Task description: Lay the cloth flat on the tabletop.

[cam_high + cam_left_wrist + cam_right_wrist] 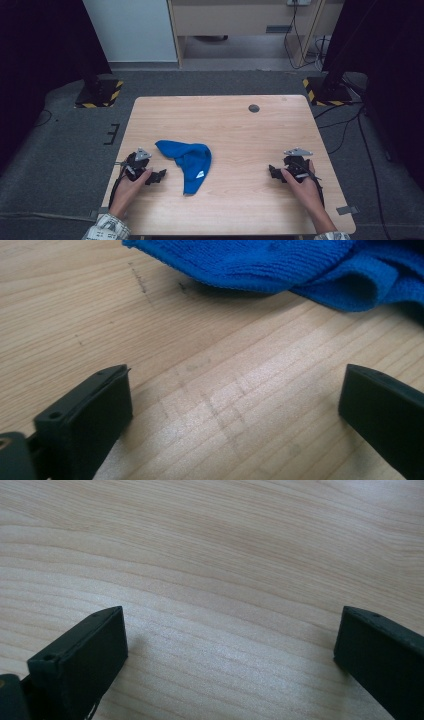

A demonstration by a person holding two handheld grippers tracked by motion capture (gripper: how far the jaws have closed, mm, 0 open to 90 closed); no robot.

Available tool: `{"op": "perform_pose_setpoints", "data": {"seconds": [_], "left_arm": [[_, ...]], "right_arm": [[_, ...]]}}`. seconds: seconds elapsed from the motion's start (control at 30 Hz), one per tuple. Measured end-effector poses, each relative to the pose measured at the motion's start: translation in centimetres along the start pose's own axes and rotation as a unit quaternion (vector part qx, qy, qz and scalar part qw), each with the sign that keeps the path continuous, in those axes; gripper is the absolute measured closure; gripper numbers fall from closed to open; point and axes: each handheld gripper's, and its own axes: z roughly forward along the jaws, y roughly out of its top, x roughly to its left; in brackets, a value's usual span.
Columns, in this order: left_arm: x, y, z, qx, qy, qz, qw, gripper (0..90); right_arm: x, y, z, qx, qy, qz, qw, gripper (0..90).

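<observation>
A crumpled blue cloth [189, 160] lies on the wooden table [235, 130], left of its middle, with a small white tag near its lower end. My left gripper [159, 175] rests on the table just left of the cloth, pointing toward it, jaws wide apart with nothing between them. In the left gripper view the blue cloth [280, 265] lies a short way beyond the left gripper [235, 395]. My right gripper [272, 172] sits near the table's right side, pointing left. The right gripper [230, 640] stands open over bare wood.
A dark round grommet [254, 108] is set in the table's far right part. Black stands with yellow-striped bases [100, 92] rise on the floor beyond both far corners. Cables trail across the grey carpet at right.
</observation>
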Motion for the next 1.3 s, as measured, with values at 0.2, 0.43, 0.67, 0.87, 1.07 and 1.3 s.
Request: {"op": "perform_pose_setpoints", "data": {"seconds": [0.2,0.43,0.67,0.87,1.07,1.3], "left_arm": [[-0.6,0.7,-0.5,-0.025,-0.01,0.0,0.9996,3.3],[-1.9,1.9,-0.5,-0.04,-0.017,0.012,0.999,3.5],[-4.1,3.6,-0.2,-0.055,-0.045,0.043,0.9966,3.2],[-5.6,4.9,1.2,-0.052,-0.066,0.054,0.995,3.4],[-6.6,5.6,2.7,-0.039,-0.074,0.062,0.9946,4.2],[-7.1,5.9,4.6,-0.008,-0.072,0.066,0.9952,14.0]], "right_arm": [[0.0,0.0,0.0,0.0,0.0,-0.001,1.0,1.0],[0.0,-0.1,-0.1,0.0,0.0,-0.001,1.0,0.9],[0.0,-0.1,-0.1,0.0,0.0,-0.001,1.0,0.9],[0.0,-0.1,-0.1,0.0,0.0,-0.001,1.0,1.0],[0.0,-0.1,-0.1,0.0,0.0,-0.001,1.0,0.9],[0.0,-0.1,-0.1,-0.001,0.0,-0.001,1.0,0.9]]}}
